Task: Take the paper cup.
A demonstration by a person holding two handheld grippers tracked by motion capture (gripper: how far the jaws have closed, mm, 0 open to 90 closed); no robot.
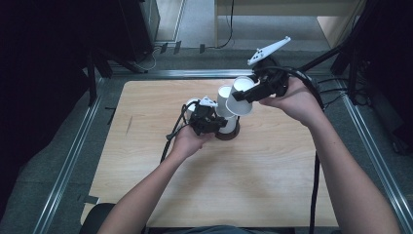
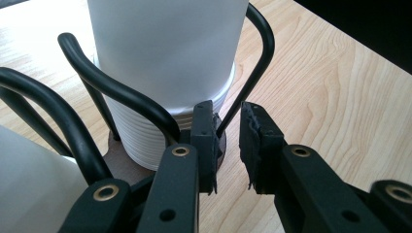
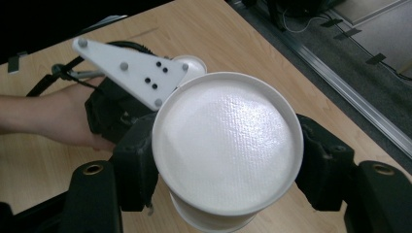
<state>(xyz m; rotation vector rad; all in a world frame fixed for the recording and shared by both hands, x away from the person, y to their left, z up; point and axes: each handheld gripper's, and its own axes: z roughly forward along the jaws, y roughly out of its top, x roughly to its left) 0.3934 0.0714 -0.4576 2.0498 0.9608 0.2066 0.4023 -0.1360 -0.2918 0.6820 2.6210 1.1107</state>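
White paper cup (image 3: 226,145) sits clamped between the jaws of the right tongs (image 1: 244,95), one pad on each side of its wall, its flat bottom facing that gripper's camera; in the high view the cup (image 1: 242,97) hangs tilted above the desk (image 1: 272,185), nearer the far edge than the near one. Just below and beside it a stack of cups (image 1: 225,105) stands in a black wire holder (image 2: 121,94) on a round dark base (image 1: 229,132), about midway between the left and right edges. The left tongs (image 1: 214,124) reach in at the holder's foot from the left; in the left gripper view their jaws stand a narrow gap apart with one thin wire of the holder rising in the gap, though whether the pads (image 2: 206,141) touch it I cannot tell. The stack (image 2: 167,68) stands just behind those jaws.
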